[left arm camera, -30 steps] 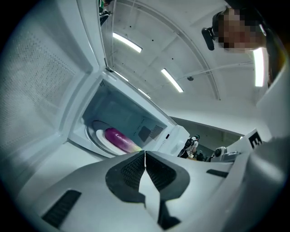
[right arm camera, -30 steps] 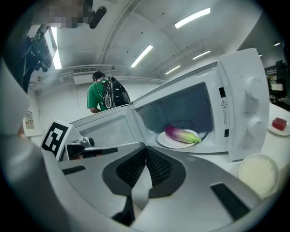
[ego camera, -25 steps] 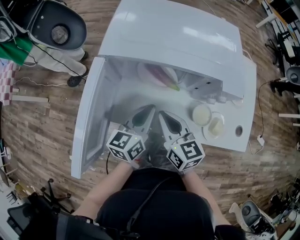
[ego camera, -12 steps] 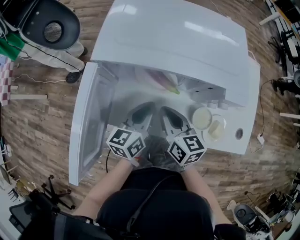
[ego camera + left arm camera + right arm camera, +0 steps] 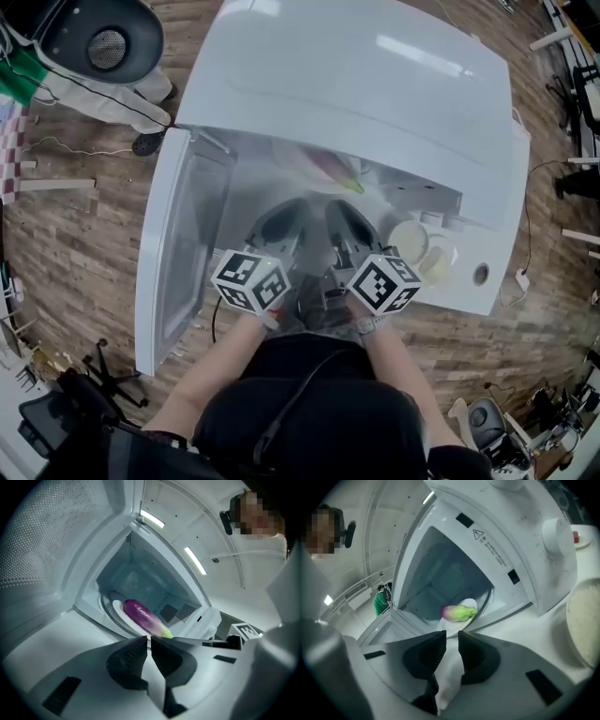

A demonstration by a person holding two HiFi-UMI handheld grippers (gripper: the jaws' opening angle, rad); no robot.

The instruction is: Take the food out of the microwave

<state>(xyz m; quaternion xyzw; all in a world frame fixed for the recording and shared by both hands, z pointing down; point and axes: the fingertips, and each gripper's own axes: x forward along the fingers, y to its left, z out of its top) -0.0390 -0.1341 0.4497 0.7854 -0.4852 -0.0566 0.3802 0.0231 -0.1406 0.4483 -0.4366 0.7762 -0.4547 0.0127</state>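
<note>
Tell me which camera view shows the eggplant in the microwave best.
The left gripper view: the eggplant shows lengthwise, purple body to green end, lying on its white plate. The right gripper view shows it foreshortened, green end foremost. The head view catches only part of it under the microwave's top.

Eggplant (image 5: 328, 167) half hidden under microwave (image 5: 356, 89) top.

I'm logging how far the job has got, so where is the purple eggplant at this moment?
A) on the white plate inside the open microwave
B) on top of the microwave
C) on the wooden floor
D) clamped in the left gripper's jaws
A: the eggplant lies on the white plate inside the microwave, whose door stands open.
</note>
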